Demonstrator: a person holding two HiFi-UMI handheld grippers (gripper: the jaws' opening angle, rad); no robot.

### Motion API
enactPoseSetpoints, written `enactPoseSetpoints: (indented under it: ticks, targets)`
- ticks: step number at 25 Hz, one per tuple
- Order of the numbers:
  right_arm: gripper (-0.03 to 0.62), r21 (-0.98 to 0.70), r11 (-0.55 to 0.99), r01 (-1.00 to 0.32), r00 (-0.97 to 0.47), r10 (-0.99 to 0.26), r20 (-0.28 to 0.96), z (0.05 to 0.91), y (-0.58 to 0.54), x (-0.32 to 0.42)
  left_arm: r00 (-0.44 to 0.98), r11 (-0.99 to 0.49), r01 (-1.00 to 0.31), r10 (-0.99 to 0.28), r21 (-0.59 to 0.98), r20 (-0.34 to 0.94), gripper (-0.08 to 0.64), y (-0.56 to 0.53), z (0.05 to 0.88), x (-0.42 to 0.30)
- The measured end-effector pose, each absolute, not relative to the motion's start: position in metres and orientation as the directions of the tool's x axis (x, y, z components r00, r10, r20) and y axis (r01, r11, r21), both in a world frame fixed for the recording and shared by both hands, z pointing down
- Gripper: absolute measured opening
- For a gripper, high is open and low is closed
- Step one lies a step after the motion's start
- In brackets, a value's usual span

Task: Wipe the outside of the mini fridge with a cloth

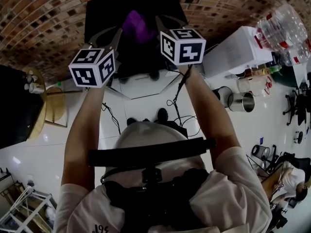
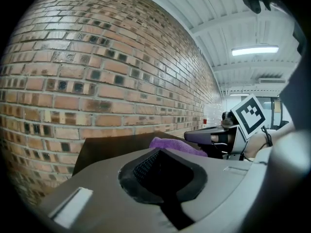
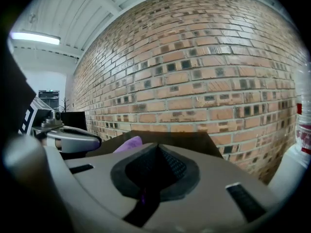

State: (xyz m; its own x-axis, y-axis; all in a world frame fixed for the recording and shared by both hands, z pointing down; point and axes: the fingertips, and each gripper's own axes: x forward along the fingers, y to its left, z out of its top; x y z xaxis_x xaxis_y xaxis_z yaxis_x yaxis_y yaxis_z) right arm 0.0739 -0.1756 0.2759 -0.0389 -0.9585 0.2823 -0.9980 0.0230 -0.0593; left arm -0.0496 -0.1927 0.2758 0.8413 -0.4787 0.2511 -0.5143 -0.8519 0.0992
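Fridge (image 1: 104,13): black top, smooth and matt, with no shine under the room lights. Cloth (image 1: 137,25): purple fabric with a soft, fuzzy nap, matt. Wall (image 1: 43,13): bare brick, rough and dull, with recessed mortar joints. Left gripper (image 2: 158,152) and right gripper (image 3: 156,147): grey moulded plastic shells, smooth with a low sheen. Pads (image 2: 146,166): black, rubbery-looking, finely cross-hatched. Cubes (image 1: 93,67): flat matt faces, black print on white. Floor (image 1: 146,89): white and glossy, catching reflections. Tins (image 1: 241,102): bare bright metal. Bottles (image 1: 286,30): clear, glossy plastic.
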Motion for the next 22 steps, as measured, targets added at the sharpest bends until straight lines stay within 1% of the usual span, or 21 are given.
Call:
enactPoseSetpoints:
  ticks: [5, 22]
  targets:
    - [0.002, -0.059, 0.026, -0.998, -0.042, -0.957, 0.286, 0.2771, -0.1734, 0.0734, 0.839, -0.845, -0.525, -0.494, 0.099, 0.228, 0.005, -0.1910, 0.2741, -0.0521]
    - [0.005, -0.058, 0.024, -0.998, -0.039, -0.958, 0.284, 0.2762, -0.1752, 0.0734, 0.830, -0.838, -0.537, -0.504, 0.099, 0.237, 0.003, -0.1947, 0.2754, -0.0529]
